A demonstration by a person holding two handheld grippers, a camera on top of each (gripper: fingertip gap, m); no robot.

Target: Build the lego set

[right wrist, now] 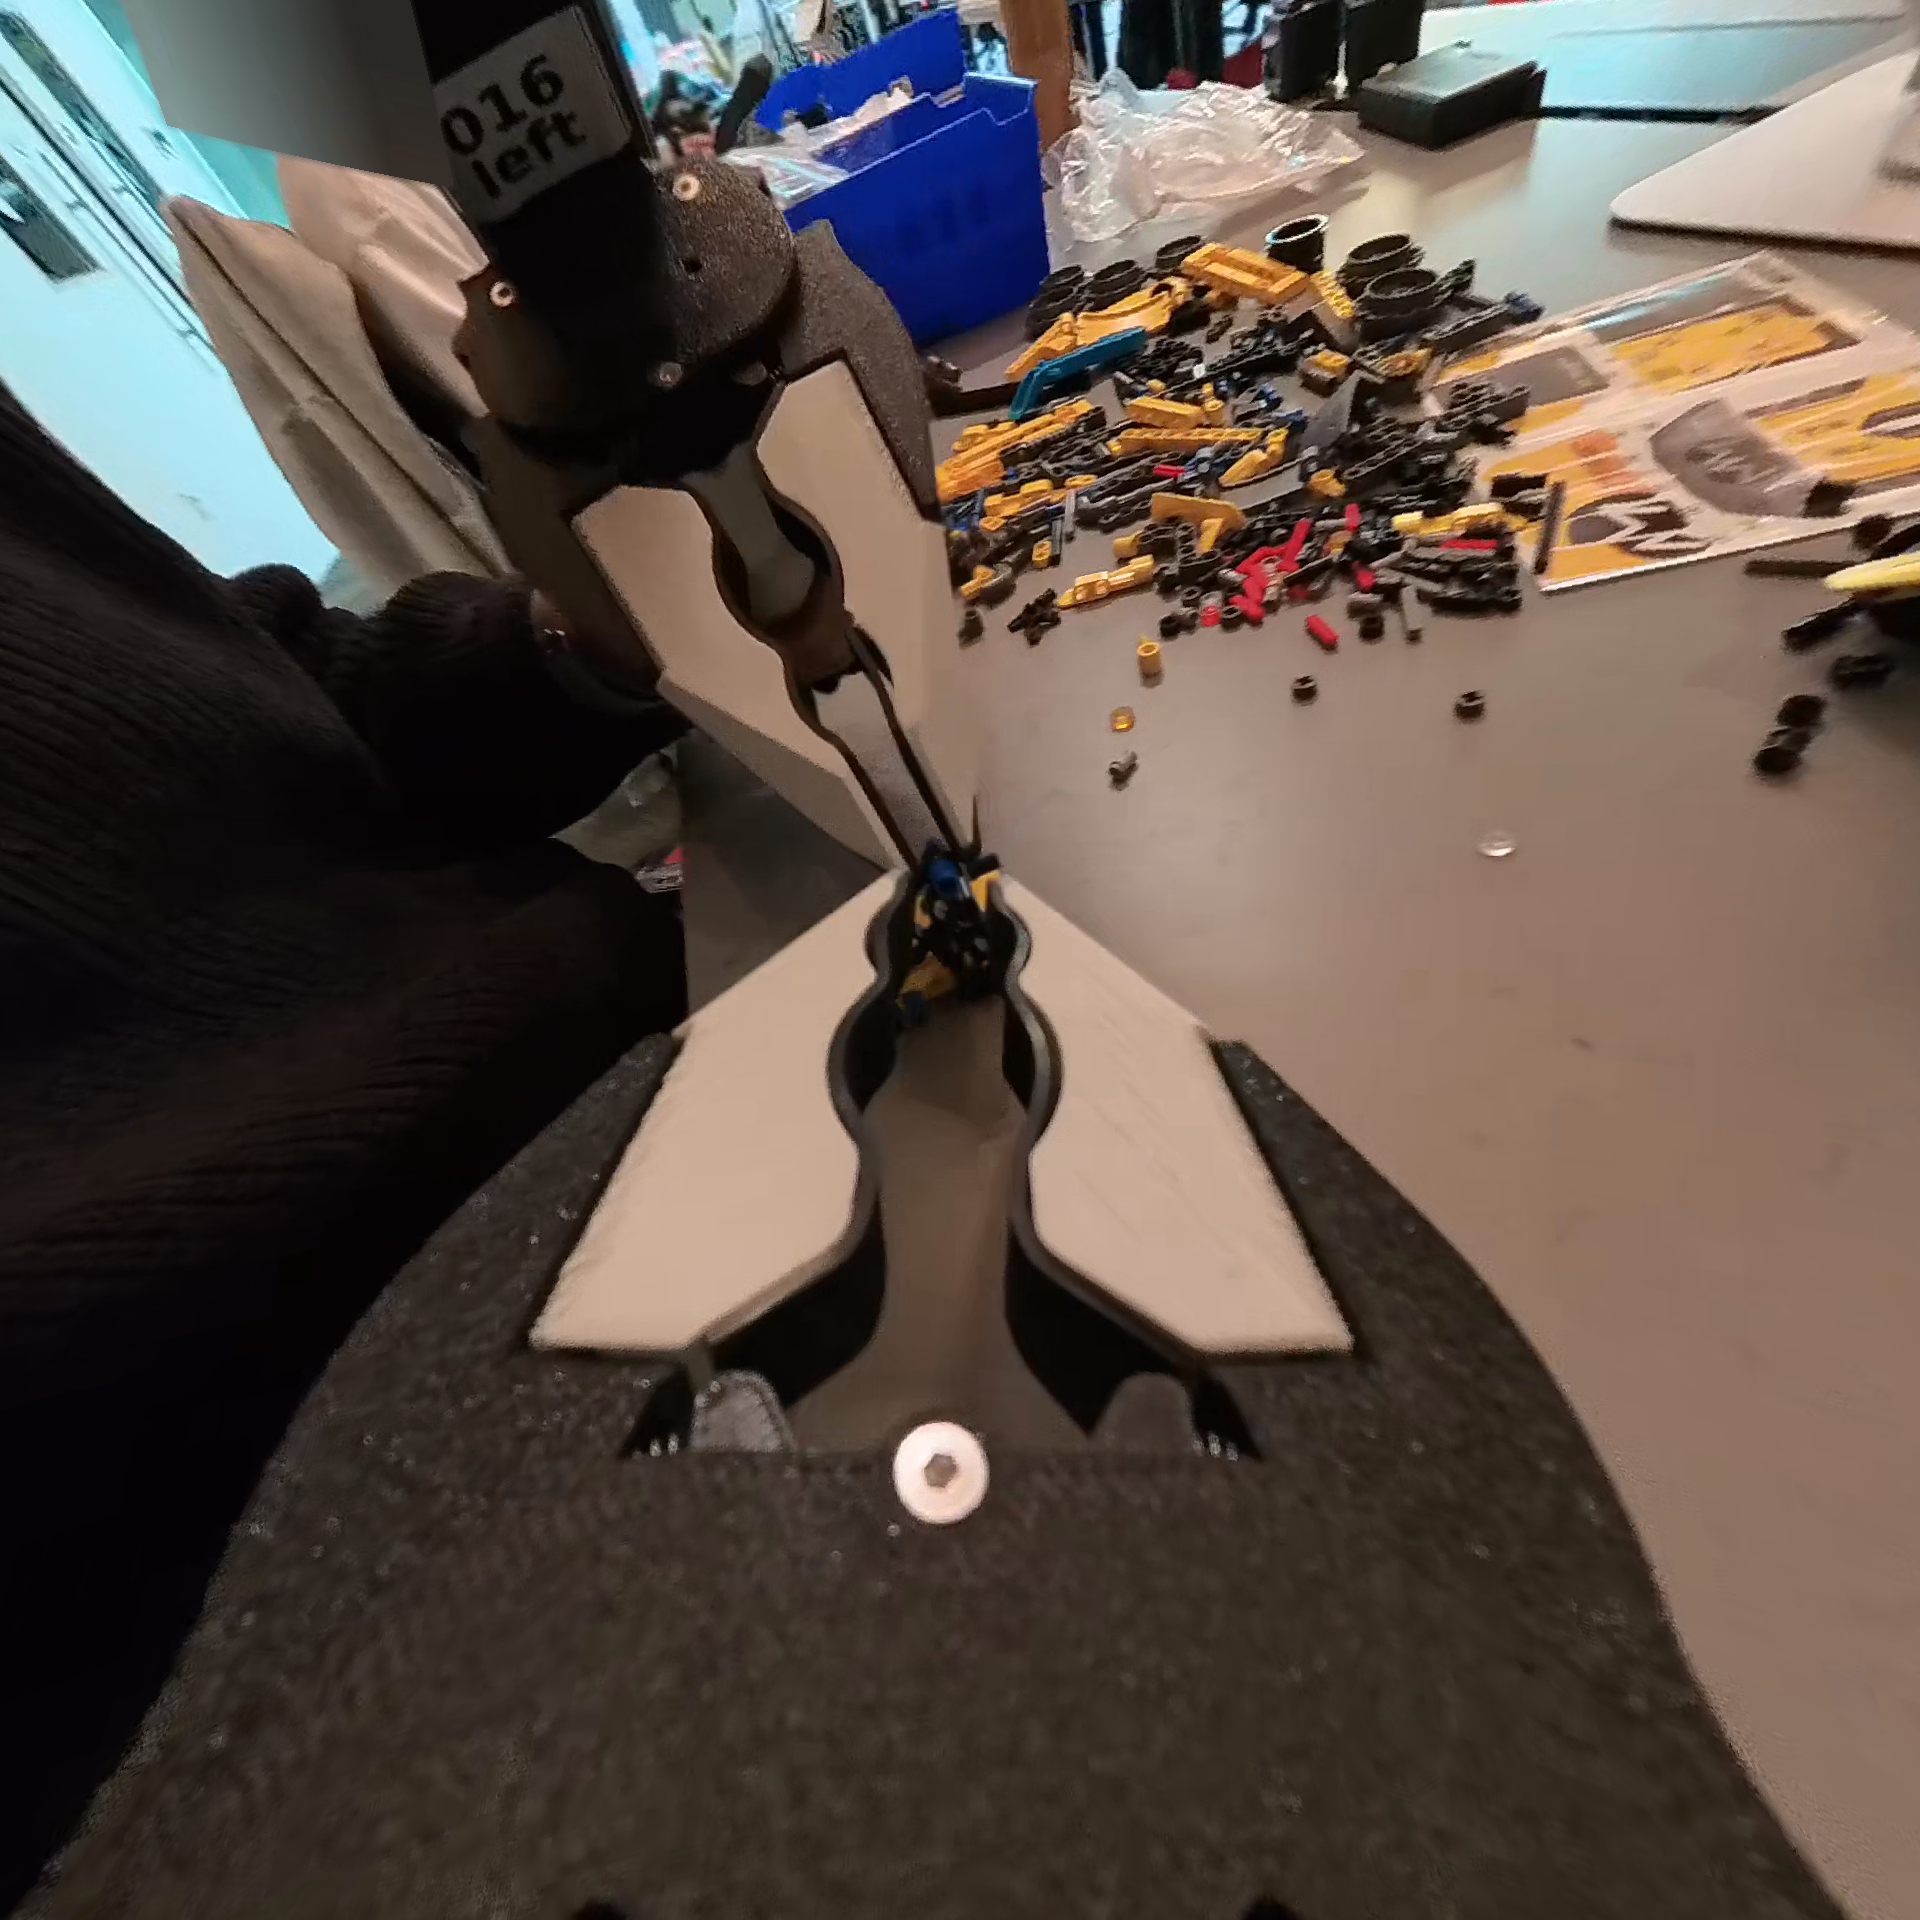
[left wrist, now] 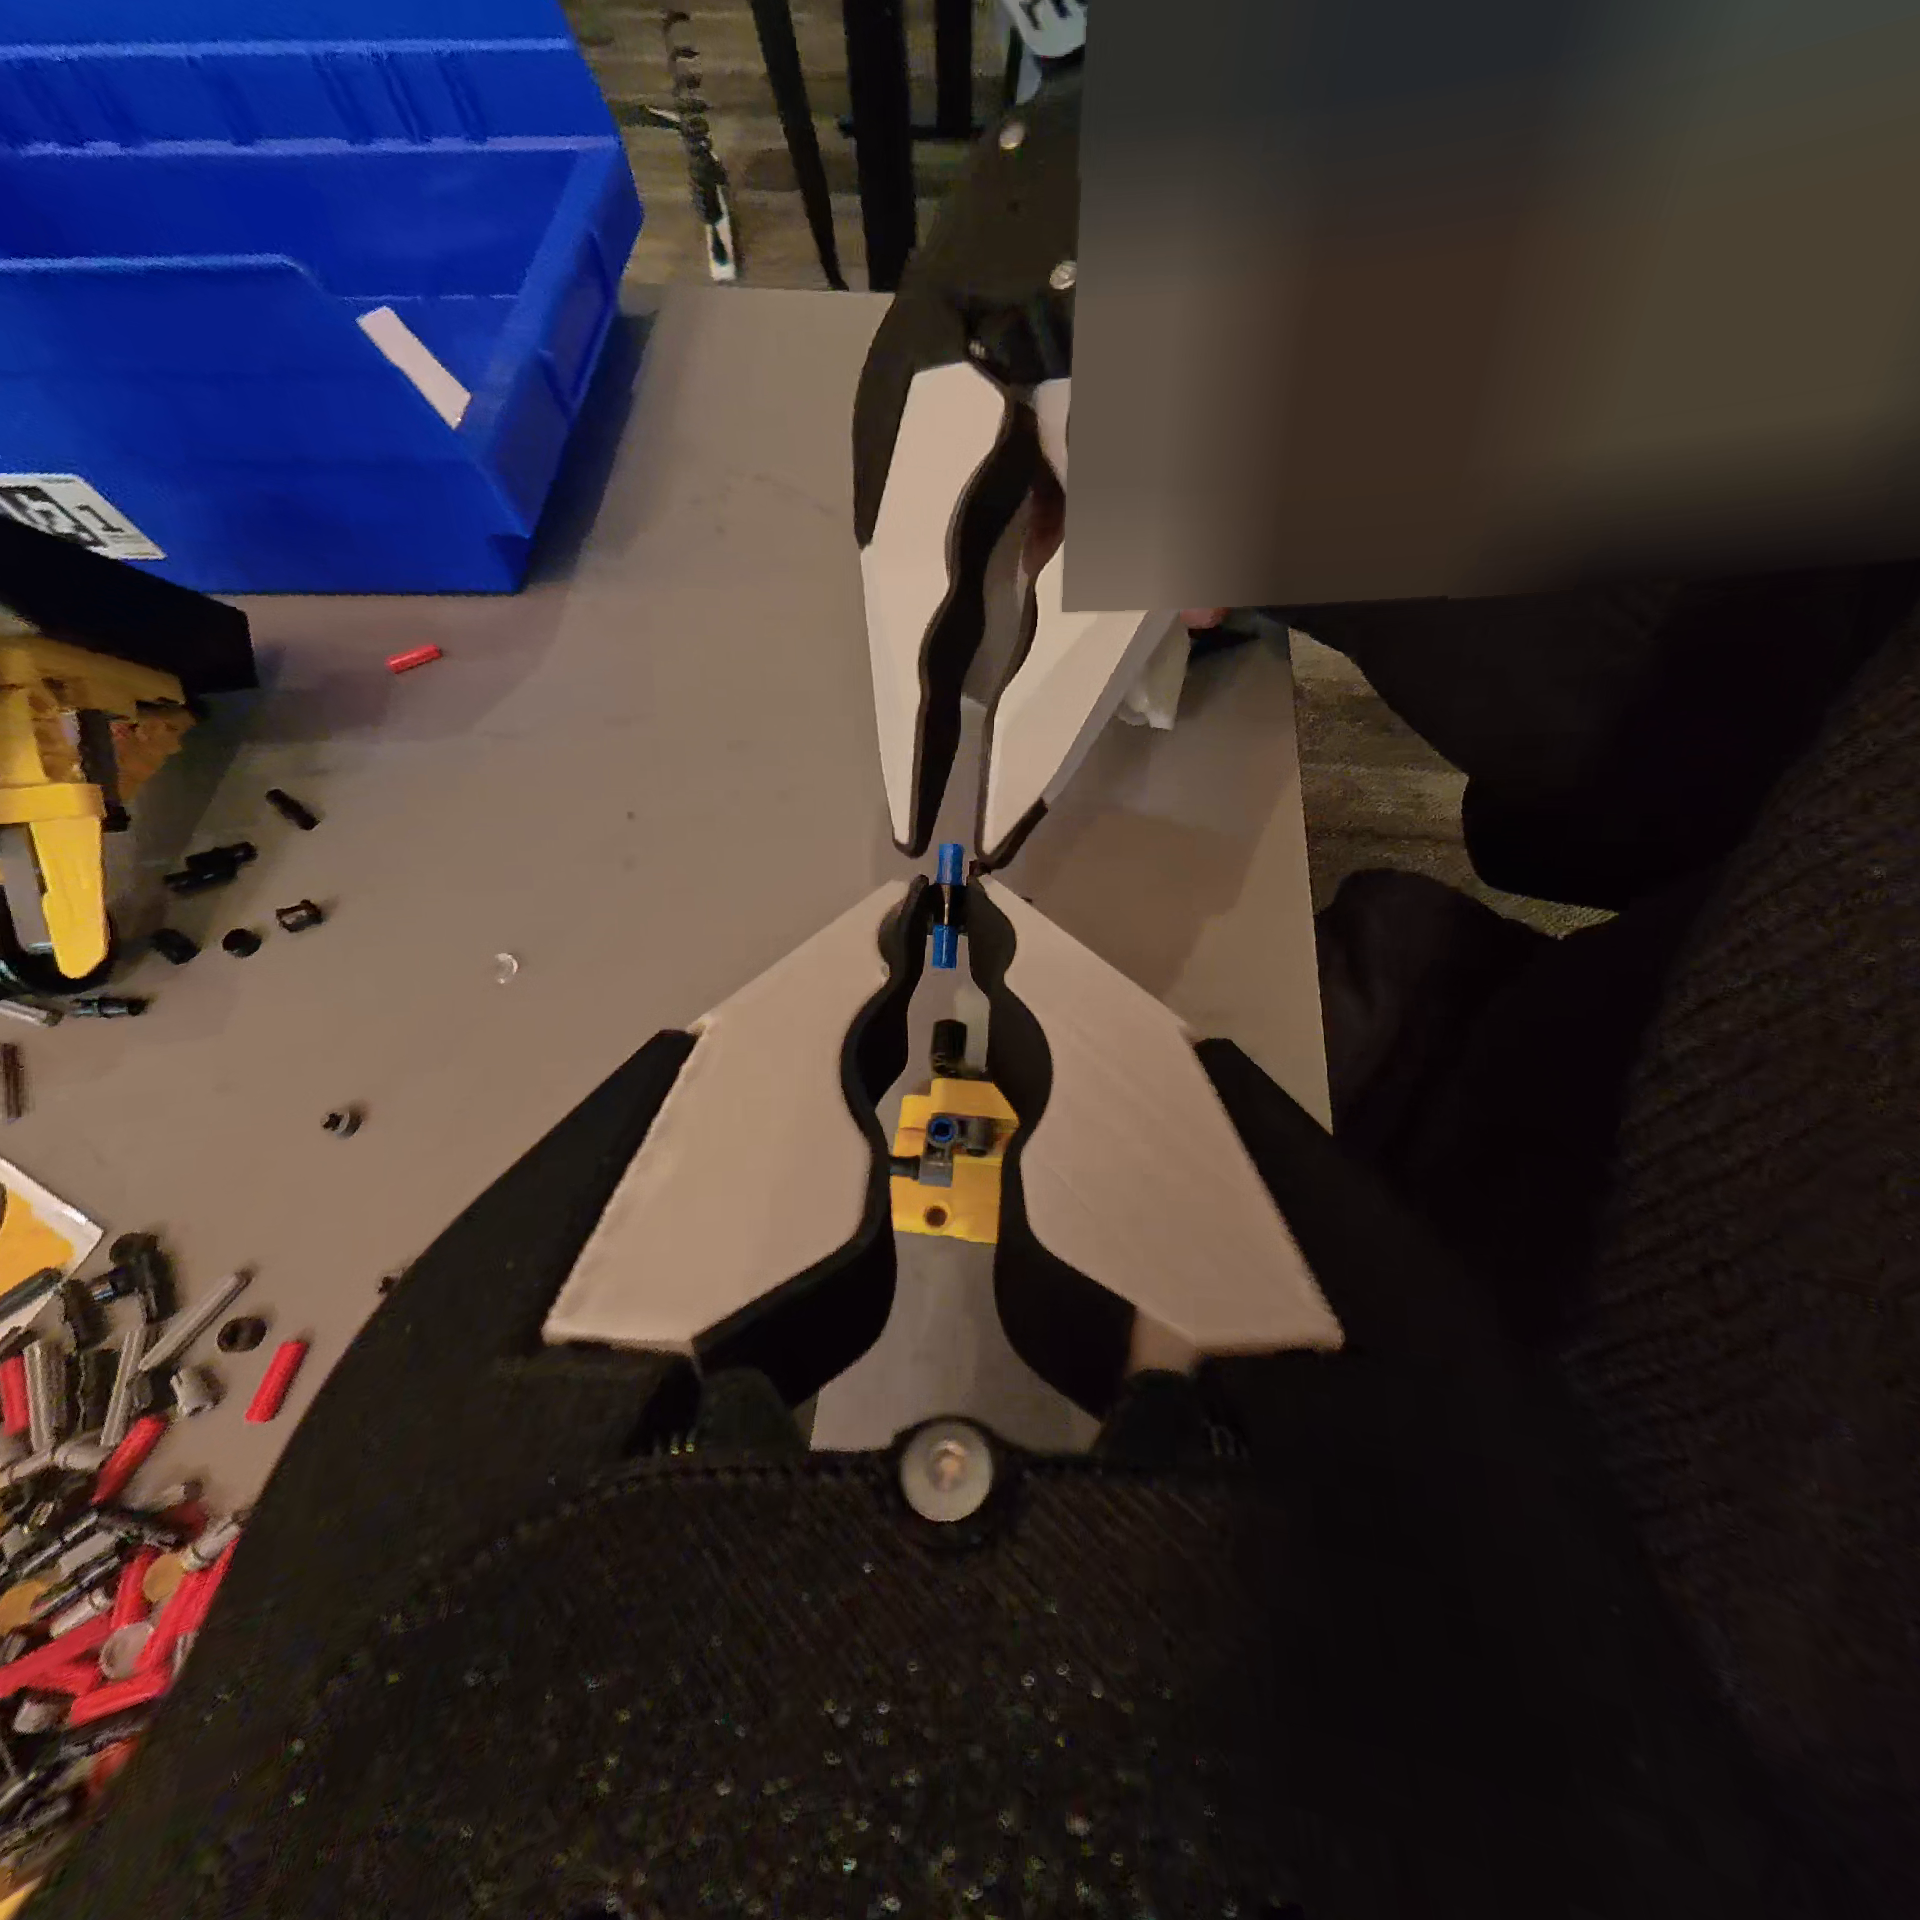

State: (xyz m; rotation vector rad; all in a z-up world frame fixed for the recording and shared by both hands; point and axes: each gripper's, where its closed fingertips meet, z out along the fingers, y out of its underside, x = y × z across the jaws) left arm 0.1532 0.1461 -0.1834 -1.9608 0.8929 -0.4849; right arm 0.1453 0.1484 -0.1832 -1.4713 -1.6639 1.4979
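Note:
My left gripper is shut, its tips pinching a blue pin. The pin is the front end of a small yellow-and-black assembly that lies along the gap between the left fingers. My right gripper comes in from the far side, tip to tip with the left one, its tips around the pin's far end. In the right wrist view the same assembly fills the gap at my right gripper, and the left gripper reaches down to it from the upper left. Both are held above the grey table.
A blue bin stands at the table's far left. A heap of yellow, black and red parts and printed sheets lie to the right. More loose parts and a yellow model lie left. The table edge is close, beside a dark sleeve. Less than 4 cm separates the two grippers' tips. Both grippers' tips are roughly 20 cm from the yellow model.

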